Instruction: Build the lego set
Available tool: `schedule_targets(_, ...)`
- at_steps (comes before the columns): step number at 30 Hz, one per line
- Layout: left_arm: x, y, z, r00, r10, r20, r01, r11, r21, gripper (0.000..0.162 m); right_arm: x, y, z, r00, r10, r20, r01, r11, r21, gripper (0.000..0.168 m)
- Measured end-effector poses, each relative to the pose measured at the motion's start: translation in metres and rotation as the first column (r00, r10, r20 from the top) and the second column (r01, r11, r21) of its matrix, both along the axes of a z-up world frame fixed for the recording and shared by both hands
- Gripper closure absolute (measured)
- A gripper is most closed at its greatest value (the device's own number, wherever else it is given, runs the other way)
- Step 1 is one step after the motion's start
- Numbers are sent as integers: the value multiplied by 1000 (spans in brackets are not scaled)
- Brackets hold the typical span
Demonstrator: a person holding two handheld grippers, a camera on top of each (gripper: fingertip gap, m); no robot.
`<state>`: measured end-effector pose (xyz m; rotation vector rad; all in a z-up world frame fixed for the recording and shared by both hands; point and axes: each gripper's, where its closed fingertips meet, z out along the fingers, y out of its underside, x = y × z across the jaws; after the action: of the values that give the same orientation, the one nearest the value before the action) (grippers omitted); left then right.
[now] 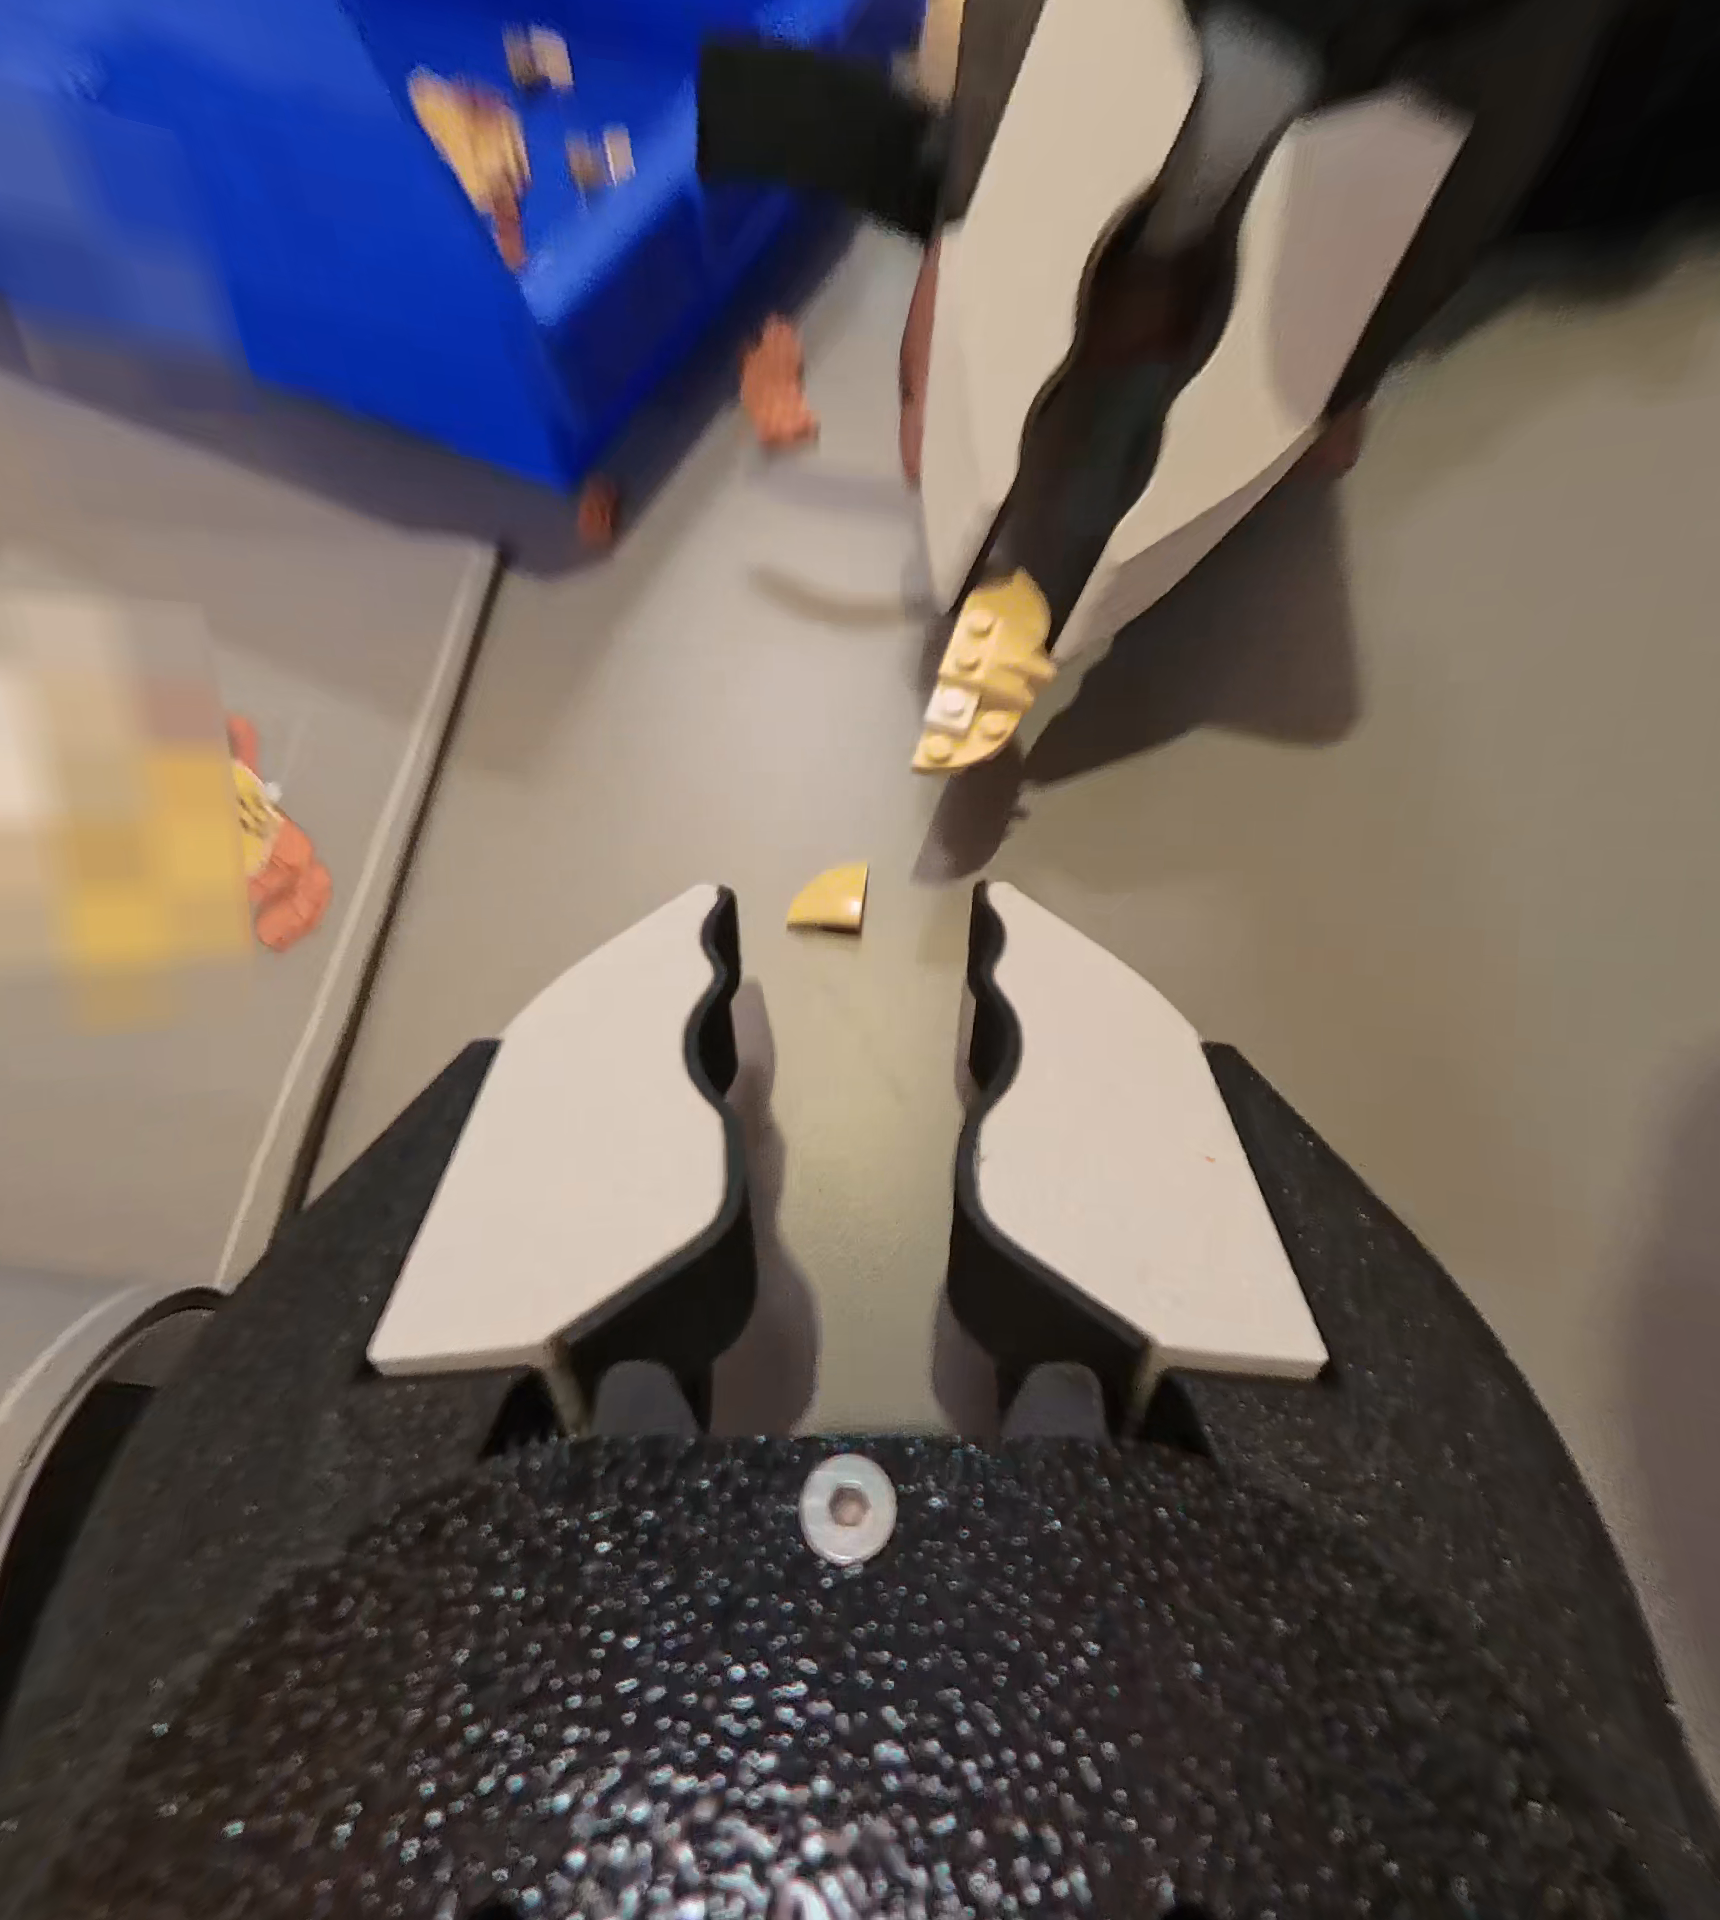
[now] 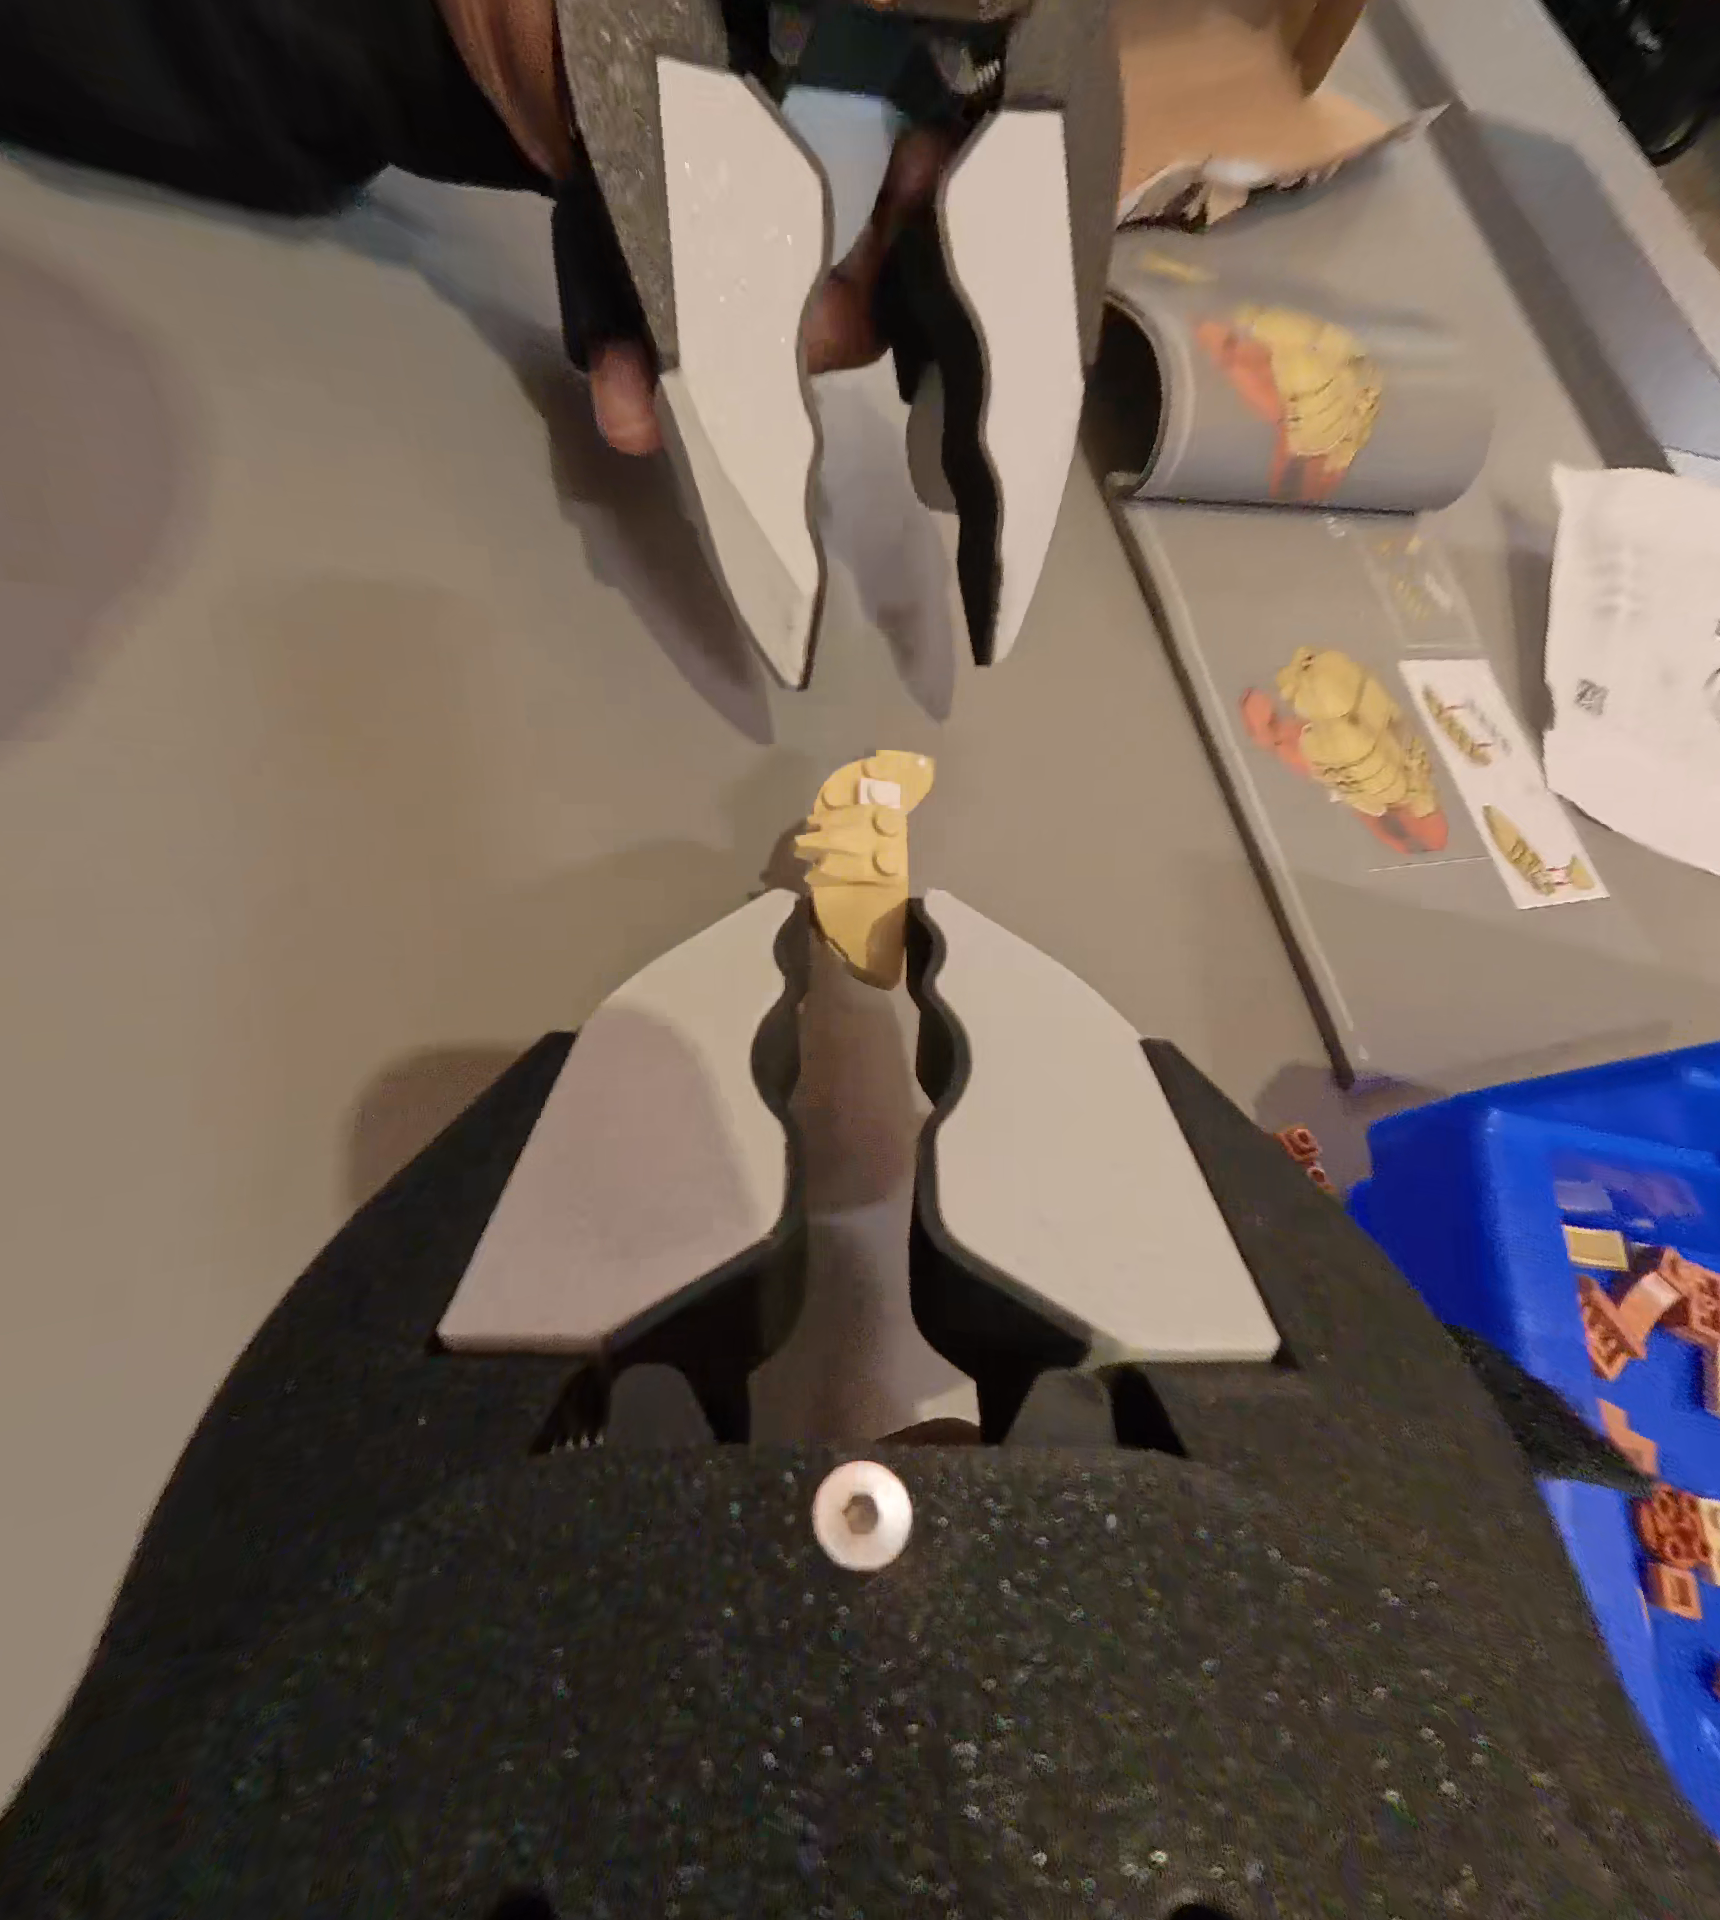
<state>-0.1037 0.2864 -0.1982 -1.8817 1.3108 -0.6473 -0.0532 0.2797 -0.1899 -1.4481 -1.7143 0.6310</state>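
Observation:
My left gripper (image 1: 851, 899) is open and low over the grey table. A small tan quarter-round piece (image 1: 828, 902) lies on the table just ahead of its fingertips, between them. My right gripper (image 2: 854, 909) is shut on a tan studded lego assembly (image 2: 861, 873) with a small white piece on it, held by its rear end. In the left wrist view the right gripper (image 1: 1007, 623) reaches in from the top and holds the assembly (image 1: 991, 686) tilted just above the table. The left gripper (image 2: 887, 665) faces it, open and empty. The quarter-round piece does not show in the right wrist view.
A blue bin (image 2: 1562, 1101) with several loose brown and tan pieces stands at the right; it also shows in the left wrist view (image 1: 420, 343). An open instruction booklet (image 2: 1282, 914) and a white paper bag (image 2: 1687, 644) lie beyond it. Orange-brown pieces (image 1: 778, 384) lie by the bin. Some 6 cm of space lies between my two pairs of fingers.

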Motion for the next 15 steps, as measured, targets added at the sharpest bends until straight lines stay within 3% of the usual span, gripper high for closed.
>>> schedule_targets(5,0,2,-24,989,0,-146,-2,1000,-15,125,2,-1,-11,999,21,48,-22,1000,11,151)
schedule_targets(12,7,3,-25,987,-58,-149,53,998,-35,133,5,0,-24,993,33,110,-33,999,1,151)
schedule_targets(15,10,-2,-26,985,-92,-145,84,995,-57,146,6,2,-24,993,19,116,-18,1000,-8,151)
